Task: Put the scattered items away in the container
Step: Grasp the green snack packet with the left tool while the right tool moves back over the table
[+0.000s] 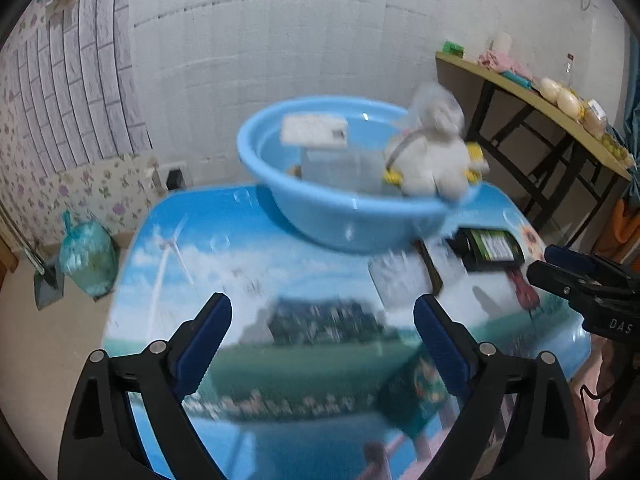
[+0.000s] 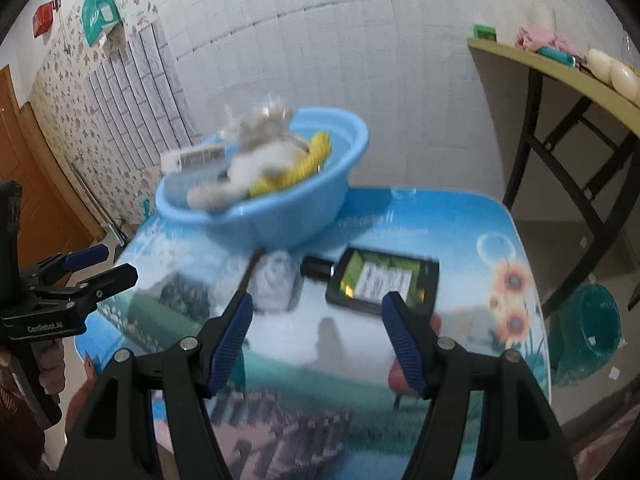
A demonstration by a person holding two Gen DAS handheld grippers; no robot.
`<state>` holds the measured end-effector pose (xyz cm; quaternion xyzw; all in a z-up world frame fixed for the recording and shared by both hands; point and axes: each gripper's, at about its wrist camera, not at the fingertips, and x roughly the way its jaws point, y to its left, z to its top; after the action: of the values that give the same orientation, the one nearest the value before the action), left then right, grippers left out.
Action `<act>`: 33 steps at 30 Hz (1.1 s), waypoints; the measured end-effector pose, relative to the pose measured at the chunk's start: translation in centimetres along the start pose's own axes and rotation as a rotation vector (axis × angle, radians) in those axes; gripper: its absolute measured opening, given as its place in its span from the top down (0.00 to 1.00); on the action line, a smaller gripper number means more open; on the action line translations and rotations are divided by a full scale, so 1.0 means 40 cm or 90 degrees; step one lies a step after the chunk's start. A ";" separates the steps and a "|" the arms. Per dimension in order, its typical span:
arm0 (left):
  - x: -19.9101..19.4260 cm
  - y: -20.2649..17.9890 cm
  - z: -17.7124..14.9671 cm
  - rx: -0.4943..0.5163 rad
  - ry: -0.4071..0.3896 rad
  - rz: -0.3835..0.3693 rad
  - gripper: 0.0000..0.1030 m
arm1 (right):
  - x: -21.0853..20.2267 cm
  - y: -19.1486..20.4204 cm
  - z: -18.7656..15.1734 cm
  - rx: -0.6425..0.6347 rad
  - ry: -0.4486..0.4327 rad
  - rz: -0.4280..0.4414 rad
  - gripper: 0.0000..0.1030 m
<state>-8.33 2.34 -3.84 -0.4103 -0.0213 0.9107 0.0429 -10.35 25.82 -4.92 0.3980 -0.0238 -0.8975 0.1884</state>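
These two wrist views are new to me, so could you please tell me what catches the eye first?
A blue basin at the far side of the picture-printed table stands out, with a white plush toy draped over its rim. Just in front of it a dark flat bottle lies on the table. Both tools, left and right, hang open and empty.

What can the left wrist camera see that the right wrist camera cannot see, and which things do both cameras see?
Only the left wrist view shows the tied green bag on the floor. Only the right wrist view shows the brown door and the teal bin beside the table. Both show the blue basin holding the plush toy, the dark bottle lying on the table, and both open tongs, the left tongs and the right tongs.
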 end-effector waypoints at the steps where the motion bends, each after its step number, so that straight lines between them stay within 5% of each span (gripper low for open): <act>1: 0.005 -0.006 -0.018 0.001 0.010 -0.003 0.10 | 0.001 0.002 -0.011 -0.001 0.007 0.001 0.35; 10: 0.032 -0.077 -0.115 0.065 0.054 -0.045 0.10 | 0.003 0.003 -0.063 0.009 0.031 0.005 0.35; 25: 0.082 -0.153 -0.140 0.142 0.069 -0.086 0.11 | 0.019 -0.003 -0.071 0.012 0.043 0.000 0.35; 33: 0.097 -0.125 -0.134 0.144 0.065 -0.081 0.45 | 0.044 0.008 -0.069 0.007 0.058 0.004 0.35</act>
<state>-6.56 7.71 -9.92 -0.4468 0.0581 0.8804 0.1477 -9.32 25.20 -7.98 0.4392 -0.0213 -0.8778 0.1903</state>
